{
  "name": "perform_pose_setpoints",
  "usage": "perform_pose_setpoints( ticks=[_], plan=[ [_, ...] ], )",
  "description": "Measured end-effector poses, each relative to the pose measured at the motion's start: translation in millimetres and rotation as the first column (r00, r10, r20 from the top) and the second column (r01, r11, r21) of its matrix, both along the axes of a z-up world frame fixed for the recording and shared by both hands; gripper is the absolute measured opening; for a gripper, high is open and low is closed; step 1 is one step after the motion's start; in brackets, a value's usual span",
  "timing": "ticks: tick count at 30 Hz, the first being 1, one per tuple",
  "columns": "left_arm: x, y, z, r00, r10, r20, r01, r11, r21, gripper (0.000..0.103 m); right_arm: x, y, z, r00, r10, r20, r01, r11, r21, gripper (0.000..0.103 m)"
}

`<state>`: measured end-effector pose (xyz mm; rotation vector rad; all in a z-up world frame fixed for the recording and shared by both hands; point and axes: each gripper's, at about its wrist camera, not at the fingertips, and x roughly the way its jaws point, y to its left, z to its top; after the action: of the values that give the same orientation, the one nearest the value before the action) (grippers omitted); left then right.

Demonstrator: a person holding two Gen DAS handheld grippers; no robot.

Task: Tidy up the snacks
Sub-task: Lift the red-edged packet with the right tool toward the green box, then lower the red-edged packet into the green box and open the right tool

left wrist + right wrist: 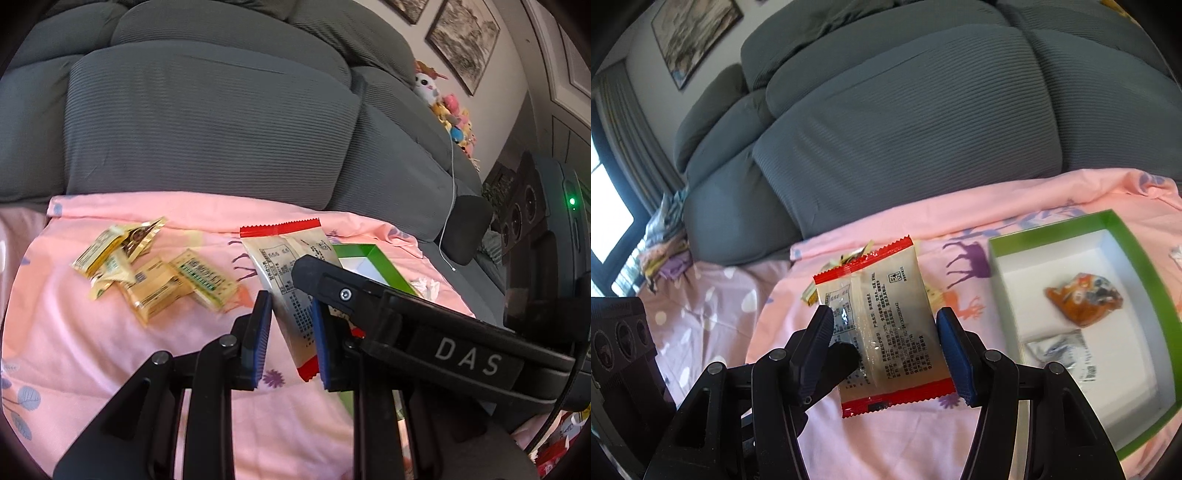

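Observation:
A beige snack packet (280, 258) with red crimped ends and printed text hangs above the pink cloth (110, 350). My right gripper (882, 317) is shut on it, one pad on each long side edge. My left gripper (290, 299) is shut at the packet's (886, 295) left edge; one of its fingertips (846, 354) lies over that edge in the right wrist view. To the right lies a green-rimmed white box (1108, 221) holding an orange packet (1086, 302) and a silver packet (1060, 350). Several small gold packets (147, 273) lie heaped at the left.
Grey sofa cushions (207, 122) rise just behind the cloth. Plush toys (450, 110) and a thin white cable (452, 192) sit on the sofa's far arm. A black speaker-like unit (617, 343) stands at the left of the right wrist view.

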<state>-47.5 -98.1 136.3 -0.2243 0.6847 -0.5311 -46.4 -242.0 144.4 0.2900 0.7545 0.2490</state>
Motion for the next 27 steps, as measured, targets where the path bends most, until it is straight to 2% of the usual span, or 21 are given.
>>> perform_pose_setpoints(
  ticks=[17,27],
  plan=[
    [8,-53,7,0.997,-0.077,0.027,0.075,0.996,0.048,0.02,-6,-56,4,0.994,-0.105,0.013,0.103,0.991,0.08,0.06],
    [14,-89,2,0.992,-0.127,0.019,0.125,0.989,0.079,0.02,-6,-90,-6,0.984,-0.18,-0.016,0.18,0.977,0.118,0.06]
  ],
)
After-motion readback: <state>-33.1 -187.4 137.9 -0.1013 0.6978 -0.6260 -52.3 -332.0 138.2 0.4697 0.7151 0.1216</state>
